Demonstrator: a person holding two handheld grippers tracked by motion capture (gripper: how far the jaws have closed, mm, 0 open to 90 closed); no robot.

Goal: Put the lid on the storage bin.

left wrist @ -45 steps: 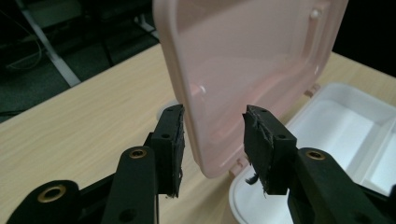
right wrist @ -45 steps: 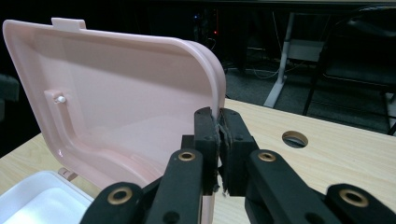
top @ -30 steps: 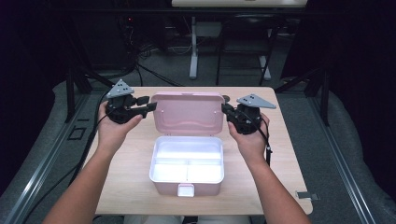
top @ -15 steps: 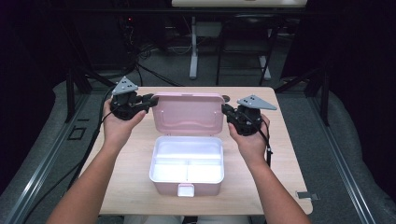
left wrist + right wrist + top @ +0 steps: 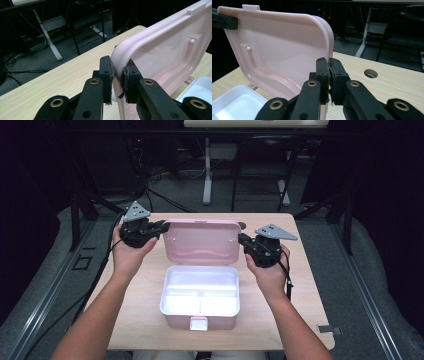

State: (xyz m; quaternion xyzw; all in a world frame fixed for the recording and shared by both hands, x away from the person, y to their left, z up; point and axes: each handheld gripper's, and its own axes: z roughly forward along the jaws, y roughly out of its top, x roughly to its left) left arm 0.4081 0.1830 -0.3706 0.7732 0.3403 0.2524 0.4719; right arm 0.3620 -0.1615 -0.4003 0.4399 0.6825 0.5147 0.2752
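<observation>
Our left gripper [image 5: 117, 77] pinches the left edge of the pink lid [image 5: 202, 241], pads pressed on either side of its rounded corner. Our right gripper [image 5: 329, 75] clamps the lid's opposite edge, jaws nearly together. The lid stands raised, tilted back, its smooth inner face showing a small peg. Below it the box [image 5: 199, 299], pink outside and white inside with divided compartments, sits mid-table [image 5: 305, 285], its latch tab facing us.
</observation>
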